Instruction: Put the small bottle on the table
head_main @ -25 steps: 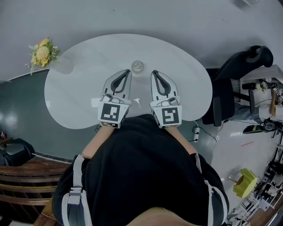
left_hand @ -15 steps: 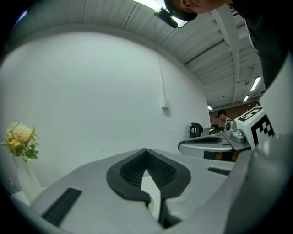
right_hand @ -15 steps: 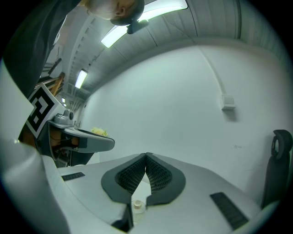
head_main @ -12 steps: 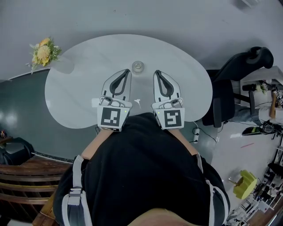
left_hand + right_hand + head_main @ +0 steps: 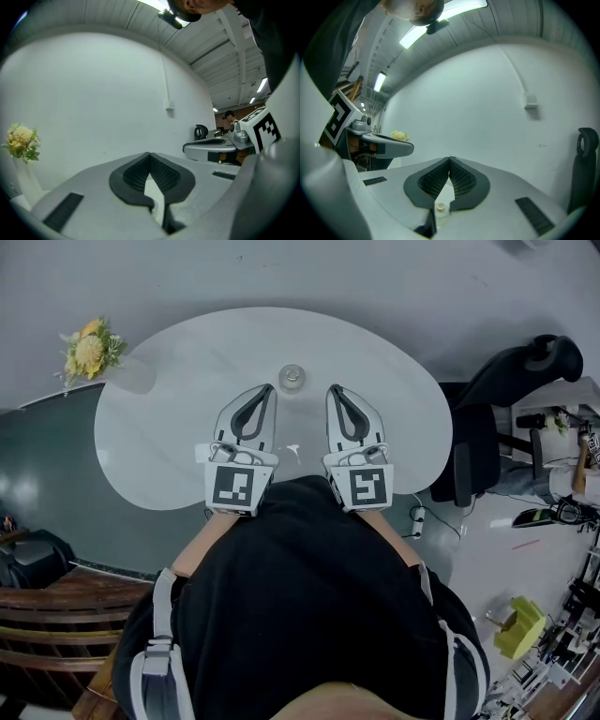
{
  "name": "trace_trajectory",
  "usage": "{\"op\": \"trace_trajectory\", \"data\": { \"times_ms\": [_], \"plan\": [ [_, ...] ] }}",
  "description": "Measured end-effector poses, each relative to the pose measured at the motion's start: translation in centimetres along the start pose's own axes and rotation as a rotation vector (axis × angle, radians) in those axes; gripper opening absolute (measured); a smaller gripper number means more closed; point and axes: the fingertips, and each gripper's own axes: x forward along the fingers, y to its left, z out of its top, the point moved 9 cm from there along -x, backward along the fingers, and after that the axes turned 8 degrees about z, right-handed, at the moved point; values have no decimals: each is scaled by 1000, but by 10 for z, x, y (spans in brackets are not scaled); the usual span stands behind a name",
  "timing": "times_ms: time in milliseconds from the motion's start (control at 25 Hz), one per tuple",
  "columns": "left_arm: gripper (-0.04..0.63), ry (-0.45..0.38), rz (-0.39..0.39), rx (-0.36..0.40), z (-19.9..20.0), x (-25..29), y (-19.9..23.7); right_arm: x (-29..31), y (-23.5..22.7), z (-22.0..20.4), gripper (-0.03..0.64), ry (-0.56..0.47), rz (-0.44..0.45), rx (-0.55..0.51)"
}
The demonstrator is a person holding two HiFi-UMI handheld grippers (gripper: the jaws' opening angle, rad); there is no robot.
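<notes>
From above, the small bottle stands upright on the white table, between the tips of the left gripper and the right gripper. Left gripper view: jaws pressed together, holding nothing. Right gripper view: jaw tips meet, empty; the small bottle shows low through the gap behind them.

You wear a black top with short sleeves, and pale grey straps with buckles run down both your sides. Your left gripper and right gripper have light grey shells lined with black, finely ribbed pads. Each carries a white cube printed with black square markers, with silvery fittings just ahead of it.
</notes>
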Motion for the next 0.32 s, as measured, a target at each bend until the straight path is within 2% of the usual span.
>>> {"op": "trace_trajectory", "data": {
  "times_ms": [120,320],
  "plan": [
    [8,8,-4,-1,-4,1,-1,2,-2,0,21,-18,-9,-11],
    [8,14,-7,-6,-8,4,1,2,0,-10,21,38,16,19]
  ]
}}
